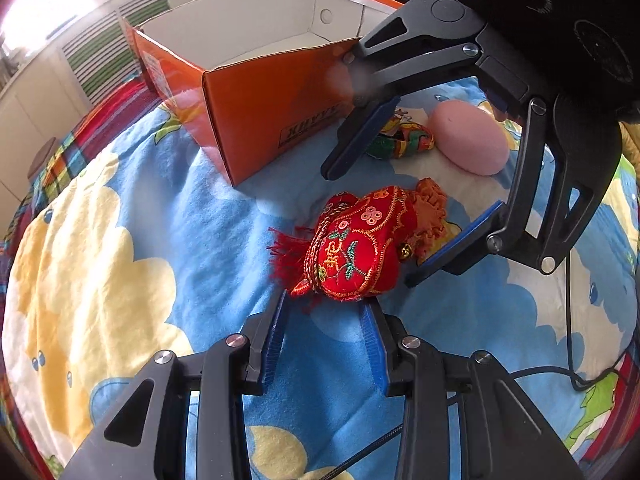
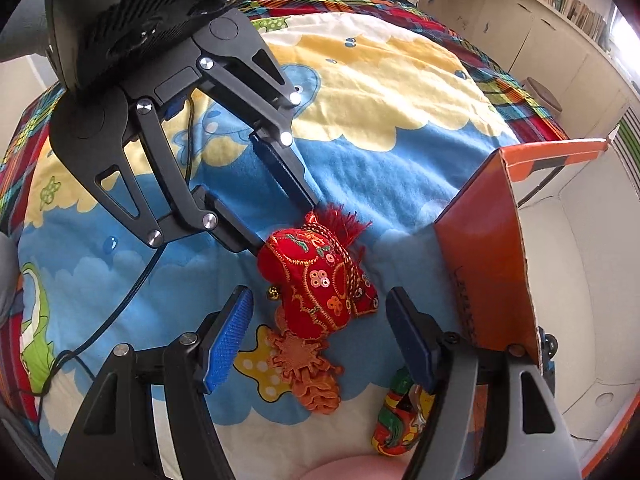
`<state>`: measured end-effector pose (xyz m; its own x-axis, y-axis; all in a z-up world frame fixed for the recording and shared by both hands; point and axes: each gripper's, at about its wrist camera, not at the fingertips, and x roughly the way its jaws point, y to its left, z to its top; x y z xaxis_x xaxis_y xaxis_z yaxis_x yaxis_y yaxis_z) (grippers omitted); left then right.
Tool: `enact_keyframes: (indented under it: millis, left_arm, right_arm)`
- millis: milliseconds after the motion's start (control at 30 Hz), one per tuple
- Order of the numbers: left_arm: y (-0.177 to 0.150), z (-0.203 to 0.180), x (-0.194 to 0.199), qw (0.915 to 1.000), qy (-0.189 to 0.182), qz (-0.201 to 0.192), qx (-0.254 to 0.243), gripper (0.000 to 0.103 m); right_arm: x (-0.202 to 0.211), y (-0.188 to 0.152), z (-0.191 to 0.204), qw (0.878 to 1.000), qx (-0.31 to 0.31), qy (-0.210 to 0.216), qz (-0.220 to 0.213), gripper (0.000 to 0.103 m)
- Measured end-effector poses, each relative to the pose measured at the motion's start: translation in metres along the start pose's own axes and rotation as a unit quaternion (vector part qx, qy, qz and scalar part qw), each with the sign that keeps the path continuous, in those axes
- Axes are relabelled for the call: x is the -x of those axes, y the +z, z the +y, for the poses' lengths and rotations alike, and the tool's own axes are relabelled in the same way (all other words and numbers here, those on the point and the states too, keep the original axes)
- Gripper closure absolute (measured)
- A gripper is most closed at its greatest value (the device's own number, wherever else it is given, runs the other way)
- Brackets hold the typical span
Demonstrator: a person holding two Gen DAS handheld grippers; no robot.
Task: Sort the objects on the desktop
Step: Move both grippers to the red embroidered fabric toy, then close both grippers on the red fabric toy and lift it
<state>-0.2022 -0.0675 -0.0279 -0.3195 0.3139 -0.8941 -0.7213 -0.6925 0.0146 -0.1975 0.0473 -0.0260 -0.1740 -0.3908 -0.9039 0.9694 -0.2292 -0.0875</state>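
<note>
A red embroidered pouch (image 1: 356, 244) with a tassel and an orange frill lies on the blue and yellow cartoon blanket (image 1: 120, 240). My left gripper (image 1: 326, 300) is open, its blue-padded fingers just short of the pouch on either side. My right gripper (image 1: 368, 224) is open and comes in from the far side; the pouch lies between its fingers. In the right wrist view the pouch (image 2: 320, 280) lies just ahead of my open right gripper (image 2: 320, 304), and the left gripper (image 2: 288, 228) touches its far end. An open orange cardboard box (image 1: 248, 80) stands behind.
A pink oval sponge-like object (image 1: 468, 138) and a small multicoloured woven item (image 1: 400, 140) lie by the box (image 2: 492, 264). A black cable (image 2: 120, 300) trails across the blanket. White cabinets and a radiator stand beyond the bed's plaid edge.
</note>
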Motion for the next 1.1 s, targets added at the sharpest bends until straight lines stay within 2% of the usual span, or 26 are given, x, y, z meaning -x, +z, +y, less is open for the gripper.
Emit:
enact_keyframes:
  millis: [167, 267, 433, 633, 667, 767, 867, 1000, 1100]
  left_arm:
    - [0.005, -0.006, 0.012, 0.999, 0.0, -0.044, -0.01, 0.069]
    - [0.007, -0.004, 0.006, 0.9989, 0.002, -0.042, -0.018, 0.069]
    - [0.009, -0.011, 0.009, 0.9978, 0.009, -0.059, -0.028, 0.069]
    - [0.011, -0.018, 0.007, 0.9985, -0.003, -0.047, -0.028, 0.069]
    - [0.011, -0.017, 0.007, 0.9987, -0.005, -0.045, -0.022, 0.068]
    - [0.011, -0.024, 0.006, 0.9988, -0.005, -0.042, -0.025, 0.068]
    - [0.012, -0.033, 0.01, 0.9975, 0.005, -0.053, -0.046, 0.068]
    - [0.013, -0.034, 0.015, 0.9972, -0.03, -0.061, -0.031, 0.068]
    - [0.016, -0.049, 0.016, 0.9959, -0.037, -0.052, -0.064, 0.069]
  right_arm:
    - [-0.003, 0.006, 0.003, 1.0, 0.02, -0.006, -0.016, 0.043]
    - [-0.009, 0.009, 0.004, 0.999, 0.033, 0.0, -0.005, 0.054]
    - [-0.01, 0.005, 0.0, 0.999, 0.033, -0.015, 0.001, 0.062]
    - [-0.007, -0.005, -0.005, 1.0, 0.01, -0.019, -0.002, 0.068]
    - [-0.004, -0.007, -0.007, 1.0, 0.001, -0.019, -0.006, 0.072]
    - [0.003, -0.011, -0.014, 0.999, -0.035, -0.005, -0.023, 0.073]
    - [0.001, -0.013, -0.005, 1.0, -0.013, -0.014, -0.018, 0.073]
    - [0.014, -0.015, -0.008, 0.999, -0.032, 0.009, -0.031, 0.073]
    - [0.02, -0.021, -0.006, 0.999, -0.031, 0.024, -0.03, 0.073]
